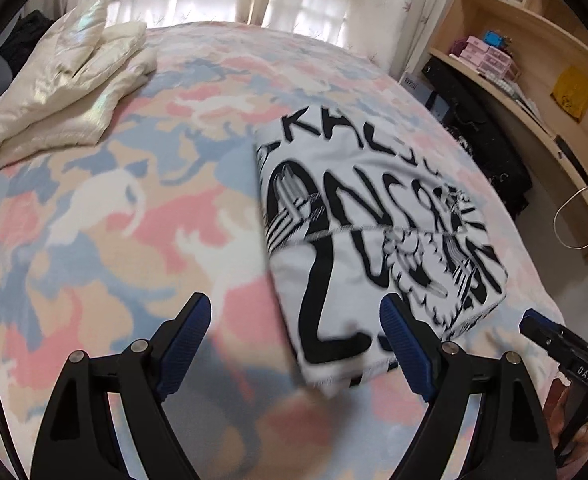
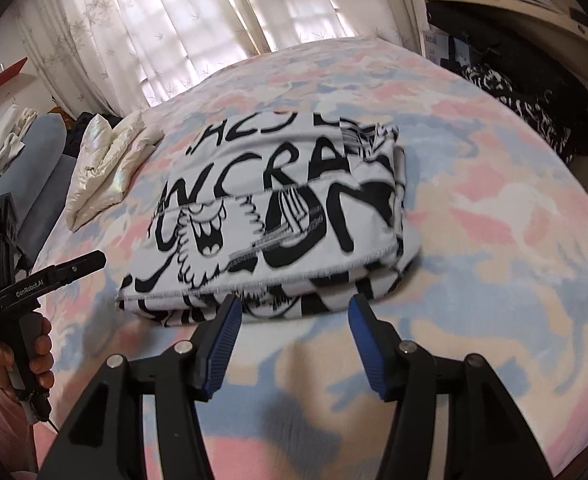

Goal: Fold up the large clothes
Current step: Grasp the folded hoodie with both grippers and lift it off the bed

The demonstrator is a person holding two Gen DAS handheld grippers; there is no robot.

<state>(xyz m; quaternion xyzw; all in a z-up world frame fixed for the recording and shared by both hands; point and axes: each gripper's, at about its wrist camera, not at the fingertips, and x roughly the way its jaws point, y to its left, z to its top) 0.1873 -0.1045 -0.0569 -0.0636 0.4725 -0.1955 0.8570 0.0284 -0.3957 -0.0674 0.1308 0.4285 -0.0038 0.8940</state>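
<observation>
The printed garment (image 2: 278, 216) lies folded in a neat stack in the middle of the bed (image 2: 493, 216), and I place everything else from it.

To its left lies a shiny cream bundle (image 1: 66, 84). If a tong bumped the stack that way, I think the folds could slide apart, because the cloth looks loose and soft.

Just in front of the stack's left corner, the left gripper (image 1: 294, 344) is wide open and holds nothing. Just in front of its near edge, the right gripper (image 2: 294, 340) is open too, with nothing between its blue pads (image 2: 224, 340). If they shut now, they might catch the top layer and pull it up.

The bed cover is fuzzy, with pink, blue and tan patches. Behind the stack hang white curtains (image 2: 182, 28). To its right stand wooden shelves (image 1: 533, 40), with dark clothes (image 2: 533, 112) piled below.
</observation>
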